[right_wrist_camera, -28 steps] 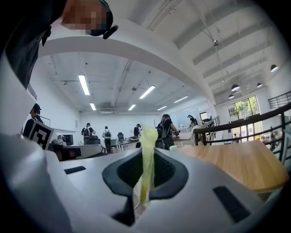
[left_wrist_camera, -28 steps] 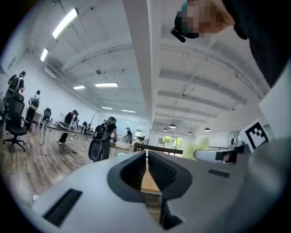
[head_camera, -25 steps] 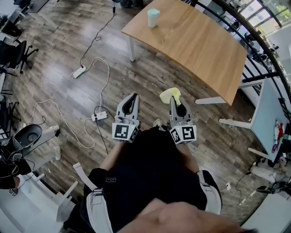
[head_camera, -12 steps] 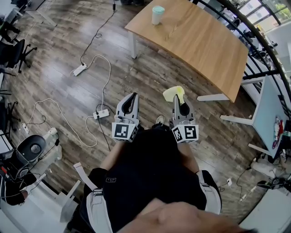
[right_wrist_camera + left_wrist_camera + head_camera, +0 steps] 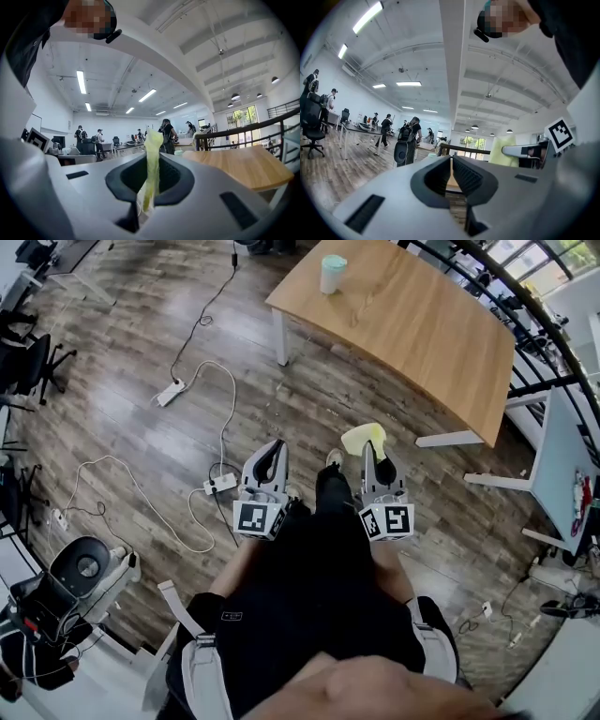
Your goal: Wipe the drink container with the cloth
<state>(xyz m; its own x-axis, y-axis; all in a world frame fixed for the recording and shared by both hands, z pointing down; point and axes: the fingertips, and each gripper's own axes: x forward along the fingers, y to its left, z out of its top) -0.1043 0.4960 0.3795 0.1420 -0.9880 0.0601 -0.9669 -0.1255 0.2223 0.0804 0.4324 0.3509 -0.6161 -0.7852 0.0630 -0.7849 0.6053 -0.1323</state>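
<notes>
The drink container (image 5: 333,274), a white cup with a pale green lid, stands near the far left corner of a wooden table (image 5: 422,329), well ahead of both grippers. A yellow cloth (image 5: 362,438) sticks out of my right gripper (image 5: 369,450), which is shut on it; in the right gripper view the cloth (image 5: 152,159) hangs pinched between the jaws. My left gripper (image 5: 273,450) is held level beside it, jaws shut on nothing (image 5: 451,174). Both are over the wood floor, in front of the person's body. The left gripper view also shows the cloth (image 5: 504,150) at the right.
Power strips (image 5: 170,390) and white cables (image 5: 220,484) lie on the floor to the left. A chair base (image 5: 82,568) is at lower left. White furniture (image 5: 562,465) and a curved railing (image 5: 539,324) are at the right. Several people stand far off (image 5: 410,136).
The view has moved forward over the floor: the cables and power strips slid down the picture. Both grippers kept their pose, the cloth still held in the right one.
</notes>
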